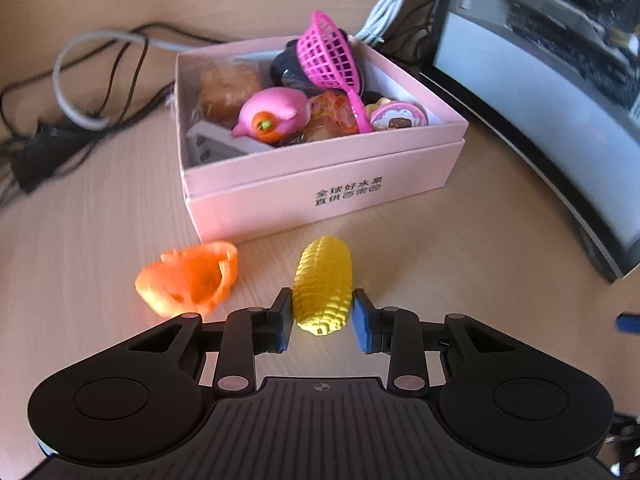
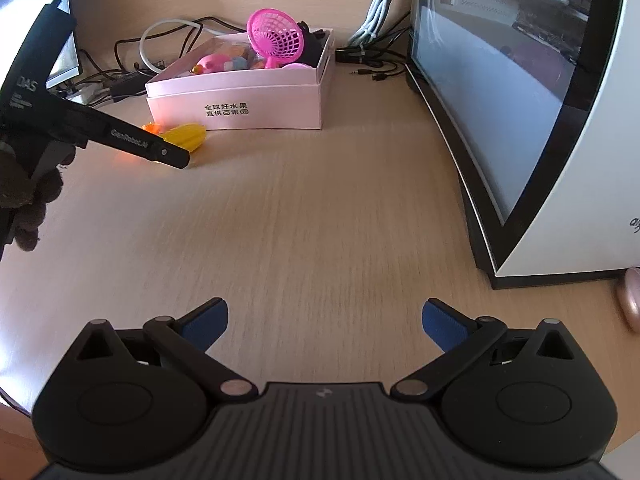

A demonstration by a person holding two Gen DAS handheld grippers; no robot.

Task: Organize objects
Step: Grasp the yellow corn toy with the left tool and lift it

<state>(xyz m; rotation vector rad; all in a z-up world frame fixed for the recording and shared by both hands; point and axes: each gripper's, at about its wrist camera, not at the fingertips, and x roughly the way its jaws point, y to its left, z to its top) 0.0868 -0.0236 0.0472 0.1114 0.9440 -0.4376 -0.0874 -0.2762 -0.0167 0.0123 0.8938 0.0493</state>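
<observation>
Orange toy (image 1: 188, 278) blurred beside corn (image 1: 323, 284)

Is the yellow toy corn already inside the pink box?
No, the yellow toy corn lies on the table in front of the pink box, between the left gripper's fingers.

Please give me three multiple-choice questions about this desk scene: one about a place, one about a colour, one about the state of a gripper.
1. Where does the toy corn lie?
A. in the pink box
B. on the desk before the pink box
C. on the monitor

2. What colour is the net scoop in the box?
A. pink
B. green
C. blue

3. How stands the right gripper?
A. shut on the corn
B. open, holding nothing
C. shut on a cable

Answers: B, the corn rests on wood between the left gripper pads; A, its mesh is pink; B, its pads stand wide apart over bare desk.
</observation>
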